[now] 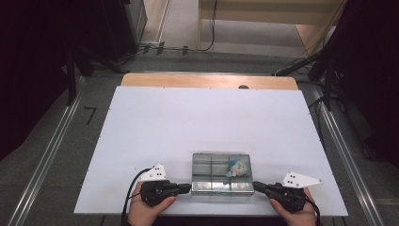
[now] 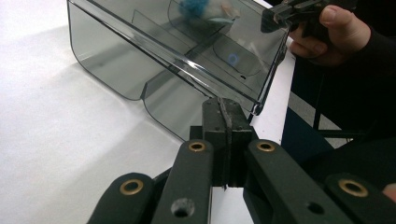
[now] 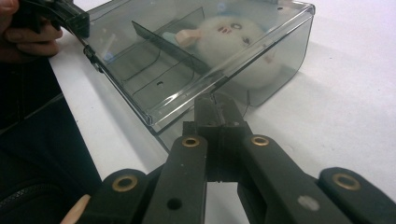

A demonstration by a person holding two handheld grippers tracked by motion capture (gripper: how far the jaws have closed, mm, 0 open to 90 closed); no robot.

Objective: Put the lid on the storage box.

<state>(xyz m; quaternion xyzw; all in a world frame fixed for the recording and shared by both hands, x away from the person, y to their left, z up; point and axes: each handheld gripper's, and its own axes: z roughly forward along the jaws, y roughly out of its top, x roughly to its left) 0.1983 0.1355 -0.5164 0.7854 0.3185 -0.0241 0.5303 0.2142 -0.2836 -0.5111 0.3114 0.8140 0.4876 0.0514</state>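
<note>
**Box held between two closed pairs of jaws**

While both pairs of jaws stand pressed together with nothing between their pads, the smoky clear plastic box with inner dividers (image 1: pixel 220 173) lies straight ahead of each, spanning the gap from one gripper to the other. Its long axis runs from the left gripper (image 1: pixel 186 188) to the right gripper (image 1: pixel 258 186), so each set of jaws points at one short end, at the near lower corner, touching it or just short of it; which, I cannot tell. Neither hand is clearly nearer. Inside, a white plush toy with blue hair (image 3: pixel 240 39) sits in the compartment at the right gripper's end, beyond its jaws; the compartments ahead of the left jaws look empty. Around the box the white surface (image 1: pixel 188 122) carries nothing else, so nothing stands in the way. Any coming move probably turns on the lid edge along the near side, just ahead of both tips.
</note>
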